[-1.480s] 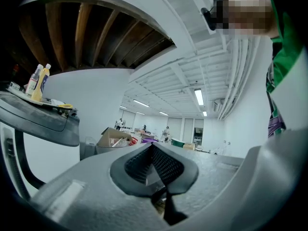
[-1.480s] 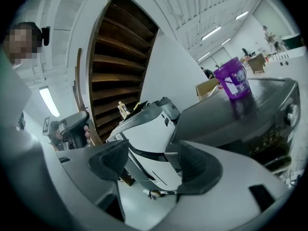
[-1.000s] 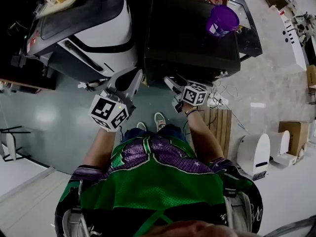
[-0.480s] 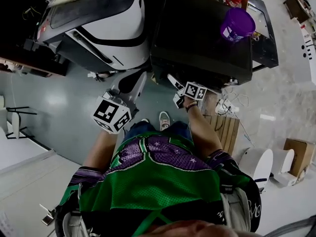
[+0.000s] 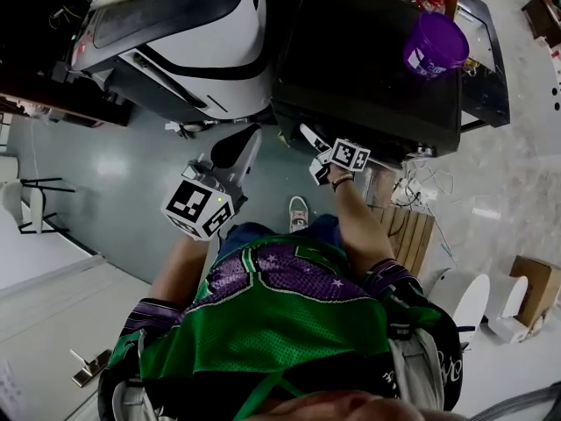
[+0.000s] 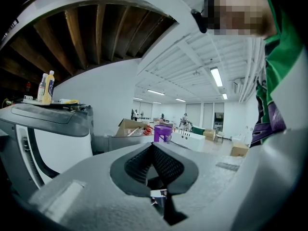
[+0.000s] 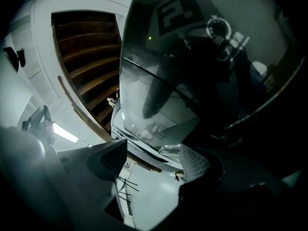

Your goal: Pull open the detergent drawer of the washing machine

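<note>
The black washing machine (image 5: 368,68) stands right in front of me. Its glossy front (image 7: 192,81) fills the right gripper view, with a round dial (image 7: 219,29) on it. I cannot make out the detergent drawer. My right gripper (image 5: 308,152) is up against the machine's front at its left corner. Its jaws (image 7: 154,165) are opening, and nothing shows between the pads. My left gripper (image 5: 245,143) hangs to the left of the machine, over the floor. Its pads (image 6: 153,146) meet at the tips, with nothing in them.
A purple cup (image 5: 436,44) stands on the washing machine's top. A white-and-black machine (image 5: 184,42) stands close on the left, with bottles (image 6: 46,86) on it. A wooden pallet (image 5: 412,226), white housings (image 5: 460,296) and a cardboard box (image 5: 535,288) lie on the floor to the right.
My right gripper has sunk and come closer to the black machine's front. The left gripper has shifted a little and stays shut.
</note>
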Demonstrator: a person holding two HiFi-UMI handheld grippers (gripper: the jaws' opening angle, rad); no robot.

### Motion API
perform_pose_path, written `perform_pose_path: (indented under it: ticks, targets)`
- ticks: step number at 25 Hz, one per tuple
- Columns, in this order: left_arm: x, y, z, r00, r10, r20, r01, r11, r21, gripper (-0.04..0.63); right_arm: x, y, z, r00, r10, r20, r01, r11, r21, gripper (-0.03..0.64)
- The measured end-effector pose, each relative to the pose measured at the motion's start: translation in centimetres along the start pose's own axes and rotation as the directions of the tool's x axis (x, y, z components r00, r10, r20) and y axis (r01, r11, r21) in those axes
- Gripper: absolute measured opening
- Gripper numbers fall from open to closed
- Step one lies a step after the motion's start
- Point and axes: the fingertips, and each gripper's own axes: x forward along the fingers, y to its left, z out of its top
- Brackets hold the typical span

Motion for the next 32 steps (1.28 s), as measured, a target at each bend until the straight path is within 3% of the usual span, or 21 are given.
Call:
perform_pose_path:
  ticks: [11, 18, 22, 27, 32]
  targets:
    - [-2.0, 2.5, -0.8, 0.998, 0.041, -0.046, -0.040, 0.999, 0.016, 0.017, 1.8, 0.2, 0.6, 0.995, 0.084, 0.061, -0.086, 0.996, 0.029, 0.324]
    - [-2.8, 3.2, -0.6, 0.998, 0.041, -0.057, -0.039, 0.999, 0.027, 0.017, 3.0, 0.7, 1.4, 0.981, 0.107, 0.160, -0.133, 0.978, 0.161, 0.322]
    - [-3.0, 3.2, -0.4, 0.998, 0.034, -0.057, -0.032, 0.999, 0.040, 0.017, 3.2, 0.9, 1.5, 0.973, 0.142, 0.181, -0.175, 0.967, 0.183, 0.322]
    - [-3.2, 2.8, -0.6, 0.996, 0.036, -0.077, -0.027, 0.994, 0.109, 0.017, 3.1, 0.8, 1.1, 0.981, 0.134, 0.143, -0.154, 0.978, 0.140, 0.316]
    - [-3.1, 2.7, -0.9, 0.996, 0.027, -0.082, -0.017, 0.993, 0.116, 0.017, 3.0, 0.9, 0.5, 0.985, 0.136, 0.103, -0.150, 0.979, 0.140, 0.316]
